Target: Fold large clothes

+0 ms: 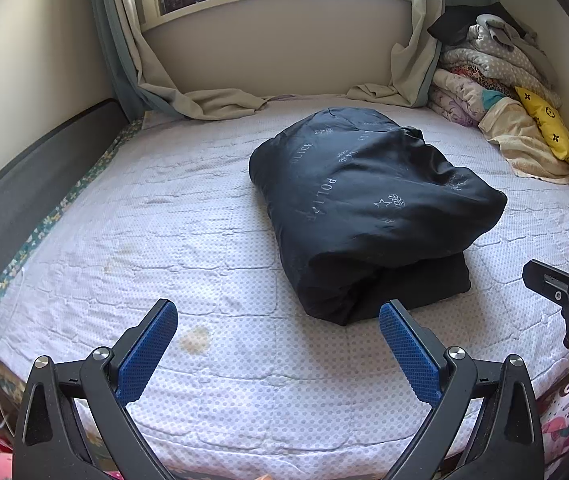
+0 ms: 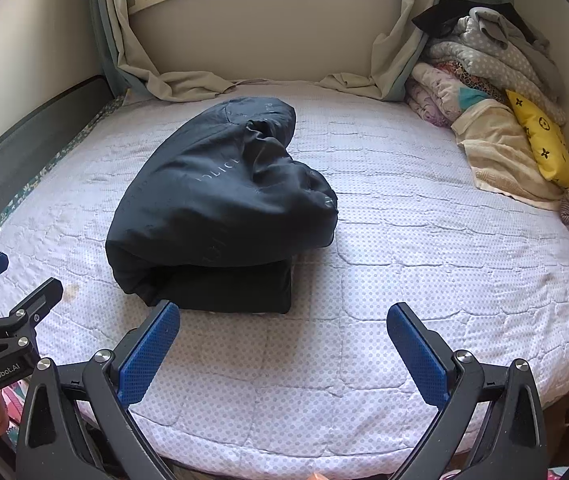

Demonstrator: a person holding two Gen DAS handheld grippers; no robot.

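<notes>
A large dark navy garment (image 1: 368, 204) with "POLICE" lettering lies folded into a puffy bundle on the bed; it also shows in the right wrist view (image 2: 220, 208). My left gripper (image 1: 278, 316) is open and empty, held above the bed's near edge, just short of the bundle's front left corner. My right gripper (image 2: 282, 316) is open and empty, in front of the bundle's right side. Each gripper shows at the edge of the other's view: the right one (image 1: 564, 272), the left one (image 2: 8, 284).
The bed has a white dotted quilted cover (image 1: 164, 240). A pile of folded blankets and a yellow pillow (image 1: 548, 128) sit at the back right corner. Curtains (image 1: 212, 104) drape onto the bed's far edge under a window sill with jars. A dark headboard (image 1: 24, 184) runs along the left.
</notes>
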